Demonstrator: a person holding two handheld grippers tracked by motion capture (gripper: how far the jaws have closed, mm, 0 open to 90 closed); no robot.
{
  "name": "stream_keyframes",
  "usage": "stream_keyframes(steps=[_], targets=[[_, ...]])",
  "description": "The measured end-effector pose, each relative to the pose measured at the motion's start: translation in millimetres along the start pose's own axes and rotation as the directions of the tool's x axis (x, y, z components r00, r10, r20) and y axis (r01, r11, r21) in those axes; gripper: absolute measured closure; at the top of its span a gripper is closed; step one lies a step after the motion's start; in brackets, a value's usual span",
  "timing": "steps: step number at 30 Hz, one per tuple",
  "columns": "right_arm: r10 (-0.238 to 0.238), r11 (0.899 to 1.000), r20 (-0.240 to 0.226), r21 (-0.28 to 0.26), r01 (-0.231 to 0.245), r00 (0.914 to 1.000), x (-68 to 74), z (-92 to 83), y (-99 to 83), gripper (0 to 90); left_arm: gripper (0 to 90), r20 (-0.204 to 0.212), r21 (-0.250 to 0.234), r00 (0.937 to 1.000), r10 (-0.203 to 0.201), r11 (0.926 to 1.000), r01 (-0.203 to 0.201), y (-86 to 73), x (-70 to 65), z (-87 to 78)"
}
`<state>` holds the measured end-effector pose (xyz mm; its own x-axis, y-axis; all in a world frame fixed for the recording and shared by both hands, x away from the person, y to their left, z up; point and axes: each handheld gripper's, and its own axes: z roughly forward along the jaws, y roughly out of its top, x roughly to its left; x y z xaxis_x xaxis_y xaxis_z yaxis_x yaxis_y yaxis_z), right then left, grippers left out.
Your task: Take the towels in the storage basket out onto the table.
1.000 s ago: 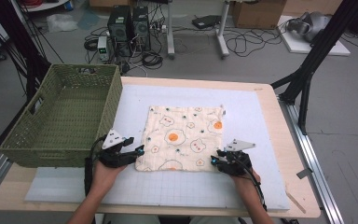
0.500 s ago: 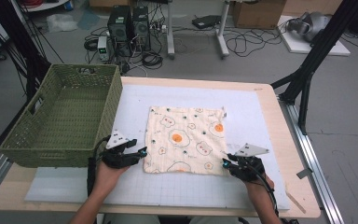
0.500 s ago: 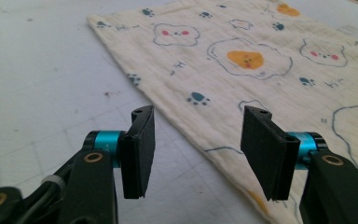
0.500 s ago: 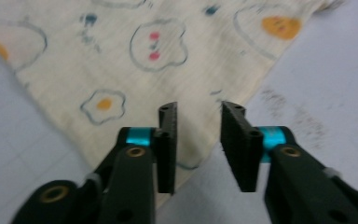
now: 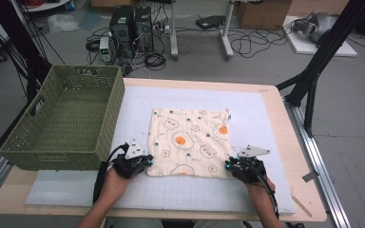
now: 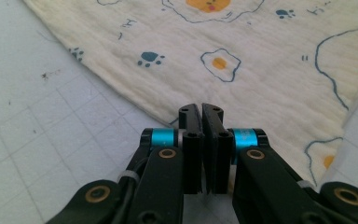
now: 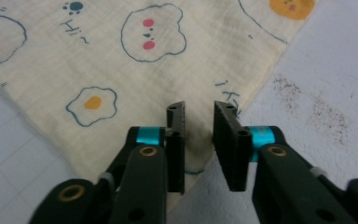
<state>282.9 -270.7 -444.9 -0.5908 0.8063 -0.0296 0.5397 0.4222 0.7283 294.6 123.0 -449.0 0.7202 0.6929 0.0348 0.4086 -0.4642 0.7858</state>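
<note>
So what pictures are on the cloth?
Fried eggs, bear faces and blue paw prints on the cream cloth, clearest in the right gripper view.

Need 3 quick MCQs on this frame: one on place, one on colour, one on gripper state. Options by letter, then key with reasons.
1. Where is the basket relative to the cloth?
A. At its left
B. At its right
C. On top of it

2. What colour is the basket?
A. Blue
B. Green
C. Red

3. How do the jaws of the left gripper stand?
A. Wide open above the mat
B. Shut at the cloth's near corner
C. Shut on the basket rim

Key:
1 A: in the high view the basket stands on the table's left side, the cloth lies flat mid-mat.
2 B: its weave is olive green.
3 B: the left gripper view has the two jaws pressed together at the cloth's edge, whereas the right gripper keeps a gap over its own corner.
</note>
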Motion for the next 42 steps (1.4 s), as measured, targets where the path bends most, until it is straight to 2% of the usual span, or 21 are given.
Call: stream_keyframes(steps=[2, 4, 6, 9, 11, 13, 15, 16, 18, 20, 22, 24, 26, 27, 28, 32, 37, 39, 42], targets=[[-0.02, 1.0, -0.011, 0.007, 0.021, 0.9997, 2.4, -1.0, 0.4, 87.8, 87.3, 0.003, 0.004, 1.0, -0.002, 1.0, 0.002, -1.5, 2.8, -2.5], [-0.038, 0.999, -0.004, 0.018, 0.038, 0.9993, 4.8, -3.0, 0.0, 88.5, 87.4, 0.001, 0.007, 0.9999, -0.013, 0.9999, 0.013, -3.7, 5.1, -6.0], [-0.037, 0.999, -0.016, 0.024, 0.037, 0.9992, 5.3, -6.1, -1.1, 88.5, 87.4, 0.004, 0.013, 0.9999, -0.016, 0.9998, 0.016, -5.8, 7.4, -10.2], [-0.06, 0.998, -0.018, 0.03, 0.061, 0.998, 10.7, -13.1, -3.0, 88.6, 87.4, 0.029, 0.021, 0.9993, -0.024, 0.9995, 0.023, -8.0, 9.0, -15.0], [-0.07, 0.997, -0.007, 0.021, 0.071, 0.9975, 13.3, -18.0, -2.9, 84.6, 85.8, 0.041, 0.002, 0.9982, -0.043, 0.9991, 0.043, -9.1, 9.2, -18.3], [-0.056, 0.998, 0.003, -0.008, 0.056, 0.9984, 10.4, -23.1, -2.8, 73.3, 71.7, 0.041, -0.042, 0.9967, -0.07, 0.9965, 0.072, -9.5, 11.2, -21.9], [-0.018, 0.998, 0.015, -0.057, 0.019, 0.9997, 4.1, -28.4, -3.2, 61.7, 52.7, 0.019, -0.114, 0.994, -0.108, 0.9874, 0.109, -9.0, 13.4, -25.7], [-0.006, 0.996, 0.029, -0.084, 0.009, 0.9995, 0.9, -30.9, -3.4, 52.4, 47.3, 0.03, -0.155, 0.992, -0.123, 0.9799, 0.126, -8.6, 15.2, -27.6], [0.031, 0.991, 0.056, -0.131, -0.023, 0.9979, -4.8, -36.4, -3.2, 43.1, 40.6, 0.031, -0.219, 0.9887, -0.147, 0.9641, 0.15, -7.3, 18.8, -31.3], [0.049, 0.982, 0.083, -0.185, -0.033, 0.9953, -9.9, -42.7, -2.7, 32.0, 34.8, 0.033, -0.268, 0.9861, -0.163, 0.9489, 0.166, -6.2, 20.8, -35.0], [0.052, 0.972, 0.091, -0.232, -0.03, 0.9944, -13.6, -48.9, -2.4, 26.7, 29.6, 0.031, -0.304, 0.9859, -0.164, 0.9382, 0.166, -4.7, 21.1, -37.6], [0.034, 0.966, 0.11, -0.258, -0.005, 0.9933, -16.2, -53.0, -2.2, 21.2, 23.7, 0.032, -0.325, 0.9863, -0.162, 0.9314, 0.163, -3.2, 21.1, -38.8], [0.04, 0.963, 0.113, -0.271, -0.008, 0.9928, -18.7, -54.9, -2.3, 17.9, 19.1, 0.037, -0.346, 0.9865, -0.16, 0.9242, 0.162, -2.1, 20.4, -39.9], [0.047, 0.962, 0.112, -0.274, -0.014, 0.9926, -19.5, -55.3, -2.5, 13.8, 19.2, 0.036, -0.346, 0.988, -0.15, 0.9255, 0.154, -1.5, 20.6, -40.7], [0.051, 0.961, 0.12, -0.276, -0.016, 0.9915, -20.4, -55.1, -2.2, 11.7, 19.2, 0.042, -0.353, 0.9881, -0.148, 0.923, 0.153, -1.1, 20.4, -40.8], [0.046, 0.961, 0.119, -0.278, -0.011, 0.9918, -22.1, -55.7, -2.0, 11.5, 19.9, 0.049, -0.36, 0.9883, -0.144, 0.9204, 0.152, -0.7, 20.3, -41.2], [0.054, 0.958, 0.11, -0.285, -0.021, 0.9925, -27.6, -53.7, -0.1, 11.1, 20.3, 0.044, -0.357, 0.989, -0.141, 0.9222, 0.147, -1.4, 19.6, -42.0], [0.062, 0.957, 0.11, -0.29, -0.028, 0.992, -28.9, -55.0, -1.0, 11.1, 20.5, 0.043, -0.367, 0.9886, -0.144, 0.9181, 0.15, -1.0, 18.5, -42.9], [0.067, 0.955, 0.112, -0.296, -0.031, 0.9914, -29.2, -57.3, -2.3, 11.1, 20.8, 0.039, -0.364, 0.9902, -0.134, 0.9211, 0.139, -1.2, 16.9, -42.6]])
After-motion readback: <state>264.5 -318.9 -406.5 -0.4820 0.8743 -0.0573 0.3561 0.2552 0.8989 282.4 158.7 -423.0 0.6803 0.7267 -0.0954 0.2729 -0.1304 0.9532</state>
